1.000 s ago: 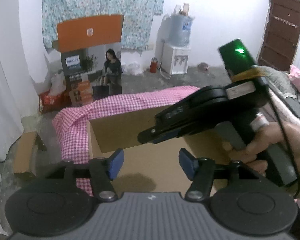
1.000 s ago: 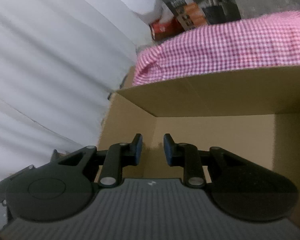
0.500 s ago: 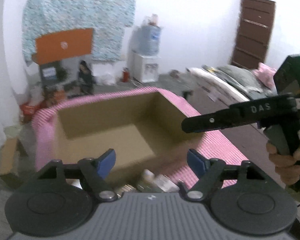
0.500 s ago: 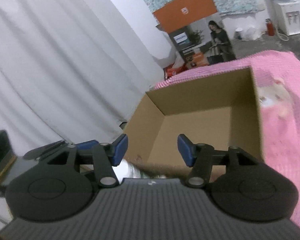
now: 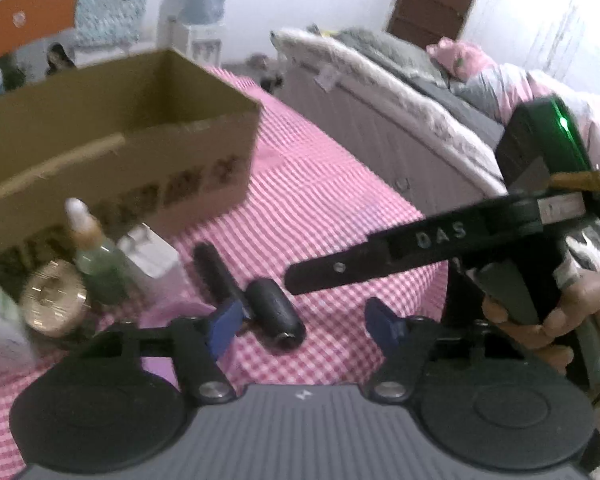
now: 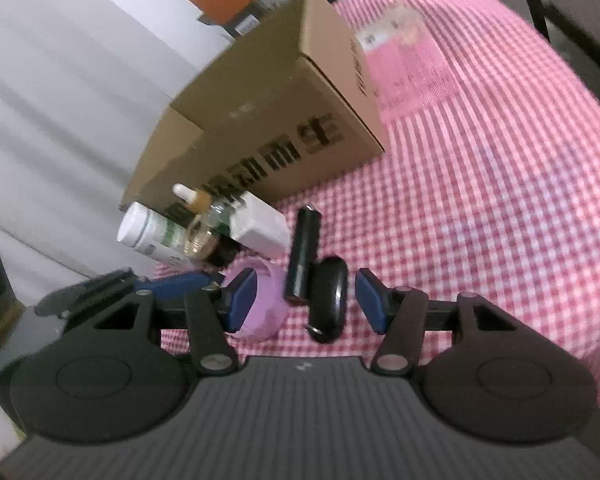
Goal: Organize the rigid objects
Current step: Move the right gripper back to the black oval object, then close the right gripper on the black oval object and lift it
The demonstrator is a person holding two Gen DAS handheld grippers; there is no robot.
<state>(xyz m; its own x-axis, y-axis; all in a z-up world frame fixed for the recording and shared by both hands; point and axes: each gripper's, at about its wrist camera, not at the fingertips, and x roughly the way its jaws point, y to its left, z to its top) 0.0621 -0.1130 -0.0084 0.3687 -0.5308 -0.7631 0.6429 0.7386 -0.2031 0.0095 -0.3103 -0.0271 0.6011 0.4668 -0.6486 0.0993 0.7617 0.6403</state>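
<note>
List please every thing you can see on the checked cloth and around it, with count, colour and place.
cardboard box: 1, brown, open, on the cloth behind the items
checked cloth: 1, pink-white, under everything
white bottle: 1, white, beside the box
dropper bottle: 1, clear, white-tipped
white carton: 1, by the box
black cylinder: 1, lying
black oval case: 1, nearest
purple ring: 1, near
left gripper: black, blue pads, closing, empty
right gripper: closing, pads apart

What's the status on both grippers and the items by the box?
Left gripper, right gripper: fingers closing, nothing pinched. Black oval fob between right's fingers. Bottles beside cardboard box, unpacked.
</note>
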